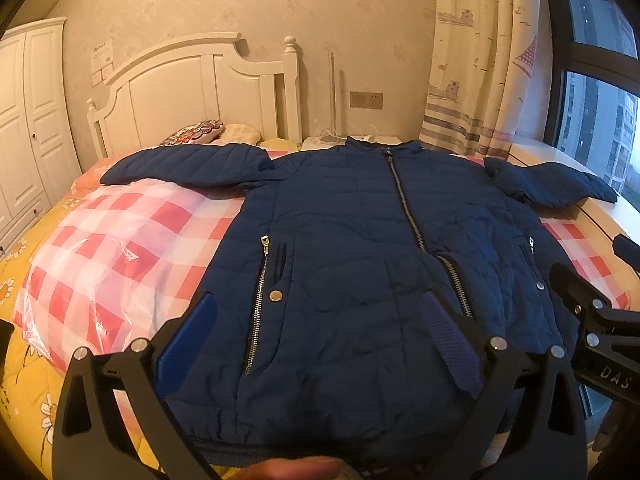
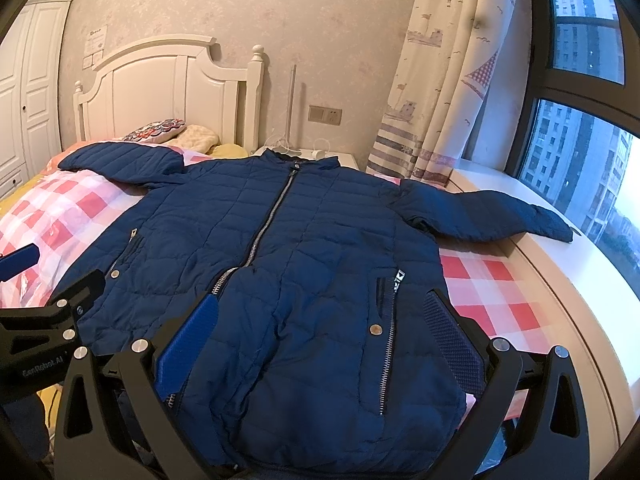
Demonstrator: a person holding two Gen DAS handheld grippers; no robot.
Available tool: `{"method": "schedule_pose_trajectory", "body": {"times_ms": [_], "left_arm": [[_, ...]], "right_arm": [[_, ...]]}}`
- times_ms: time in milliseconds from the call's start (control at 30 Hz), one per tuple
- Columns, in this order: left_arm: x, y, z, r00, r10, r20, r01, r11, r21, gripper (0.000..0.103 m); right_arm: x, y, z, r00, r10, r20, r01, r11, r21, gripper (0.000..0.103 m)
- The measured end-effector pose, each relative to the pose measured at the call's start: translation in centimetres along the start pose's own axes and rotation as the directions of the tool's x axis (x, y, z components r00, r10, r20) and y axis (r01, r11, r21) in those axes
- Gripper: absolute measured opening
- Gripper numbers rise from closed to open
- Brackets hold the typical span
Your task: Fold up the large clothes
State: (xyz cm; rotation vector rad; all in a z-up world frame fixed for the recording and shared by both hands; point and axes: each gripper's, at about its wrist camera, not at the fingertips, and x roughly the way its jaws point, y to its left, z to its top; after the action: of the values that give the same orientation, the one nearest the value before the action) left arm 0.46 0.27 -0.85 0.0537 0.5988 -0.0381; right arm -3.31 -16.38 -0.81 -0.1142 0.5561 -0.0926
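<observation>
A navy quilted jacket (image 1: 360, 240) lies spread face up on the bed (image 1: 36, 360), collar toward the white headboard (image 1: 192, 88) and hem toward the near edge, resting on a pink and white checked cover (image 1: 120, 248) that is wrapped in clear plastic. Both sleeves stretch out sideways: one reaches over the cover toward the wardrobe (image 1: 24, 128) side, the other lies out across the pale window ledge (image 2: 560, 248). The front zipper (image 1: 404, 200) is closed along the chest and parted near the hem, and each side pocket shows its own zipper and a metal snap. The left tongs (image 1: 316, 316) hang over the lower front of the jacket on the wardrobe side, jaws wide apart and gripping nothing, with one pocket zipper showing between them. The right tongs (image 2: 320, 316) hang over the lower front on the window side, jaws likewise wide apart and empty, the other pocket zipper between them. The two tools sit near each other, each showing at the edge of the other's view. A patterned pillow (image 1: 196, 132) lies by the headboard, a curtain (image 1: 472, 60) printed with boats hangs by the window (image 2: 580, 140), and a yellow flowered quilt (image 1: 24, 400) shows beneath the checked cover.
</observation>
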Motion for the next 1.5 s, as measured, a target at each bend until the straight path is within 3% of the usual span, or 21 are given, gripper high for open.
{"method": "schedule_pose_trajectory", "body": {"times_ms": [967,1500], "left_arm": [[0.6,0.1,-0.2,0.999,-0.011,-0.039,0.011,1.000,0.000,0.101],[4.3,0.9,0.5,0.990,0.015,-0.142,-0.016,1.000,-0.008,0.101]], "right_arm": [[0.4,0.1,-0.5,1.000,0.007,-0.011,-0.007,1.000,0.006,0.098],[3.6,-1.3,-0.9,0.996,0.028,-0.090,-0.025,0.999,0.039,0.098]]}}
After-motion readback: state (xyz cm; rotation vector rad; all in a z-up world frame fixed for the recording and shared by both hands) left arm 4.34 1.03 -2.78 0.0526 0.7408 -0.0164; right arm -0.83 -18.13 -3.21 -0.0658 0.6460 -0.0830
